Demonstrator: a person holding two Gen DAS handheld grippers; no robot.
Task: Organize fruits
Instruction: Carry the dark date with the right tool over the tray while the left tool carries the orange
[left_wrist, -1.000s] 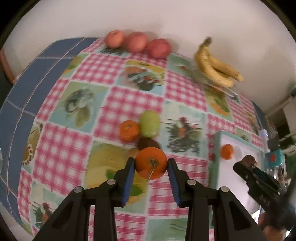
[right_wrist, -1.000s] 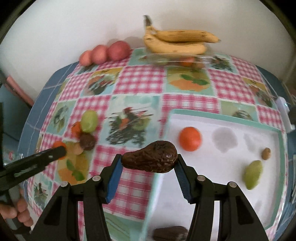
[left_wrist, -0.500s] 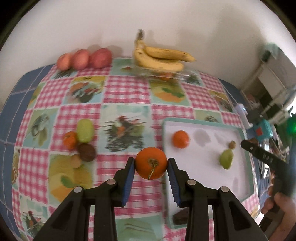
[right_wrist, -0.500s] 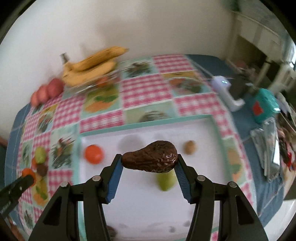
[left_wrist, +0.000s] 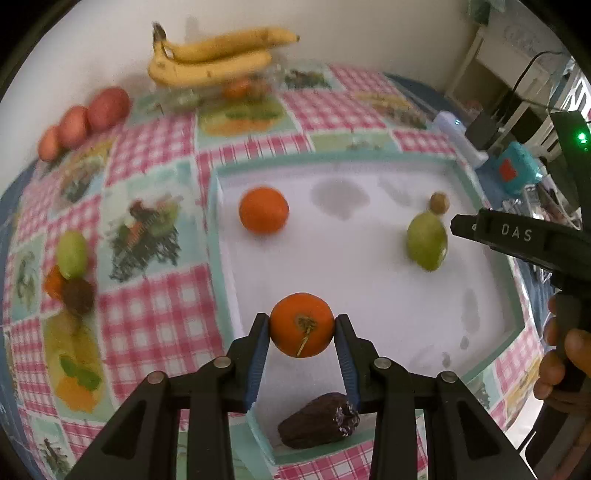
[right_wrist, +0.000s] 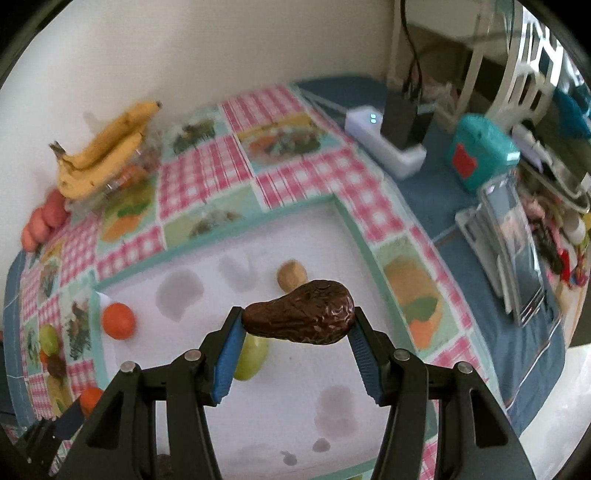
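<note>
Left gripper (left_wrist: 301, 328) clamped on an orange (left_wrist: 301, 324) above the white tray (left_wrist: 369, 295). Right gripper (right_wrist: 297, 325) clamped on a brown avocado (right_wrist: 299, 317) over the same tray.

My left gripper (left_wrist: 302, 334) is matte black plastic, two angular arms that fork toward the fingers, each with triangular cut-outs near the base. Round silver screw heads sit at the joints, two per arm. Ribbed blue pads (left_wrist: 255, 363) line the inner faces of the fingers. My right gripper (right_wrist: 297, 325) is built the same: black forked arms, silver screws, blue pads (right_wrist: 227, 363). Seen from the left wrist camera, its black body carries white lettering, "DAS", and my bare hand (left_wrist: 565, 363) wraps its handle.
</note>
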